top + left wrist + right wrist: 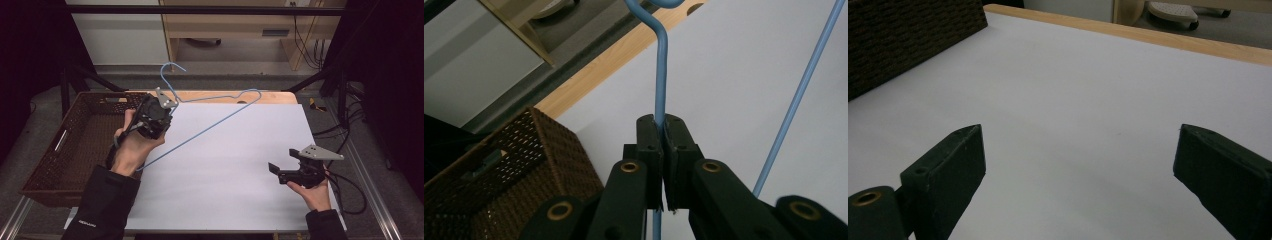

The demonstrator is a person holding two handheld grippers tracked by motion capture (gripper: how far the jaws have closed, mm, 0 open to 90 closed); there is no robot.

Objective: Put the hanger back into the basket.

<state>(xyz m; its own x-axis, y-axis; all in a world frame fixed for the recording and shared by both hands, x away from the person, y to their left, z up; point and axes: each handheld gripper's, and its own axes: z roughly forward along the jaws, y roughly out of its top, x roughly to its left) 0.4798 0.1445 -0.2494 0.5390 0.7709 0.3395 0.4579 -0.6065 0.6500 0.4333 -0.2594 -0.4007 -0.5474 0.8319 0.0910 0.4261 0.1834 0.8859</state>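
A blue wire hanger (215,124) is lifted at a slant over the left part of the white table top (240,170). Its hook points up and away, and its low corner is near the person's left wrist. My left gripper (165,102) is shut on the hanger's neck just below the hook. In the left gripper view the jaws (663,131) press together on the blue wire (660,75). My right gripper (284,161) is held low at the table's right side and points left. It is open, and in the right gripper view (1078,150) only bare white surface lies between its jaws.
A dark brown woven basket (85,125) stands at the table's left edge, close beside the left hand, and also appears in the gripper views (499,175) (908,30). A wooden strip (272,97) runs along the table's far edge. Cables hang off the right side.
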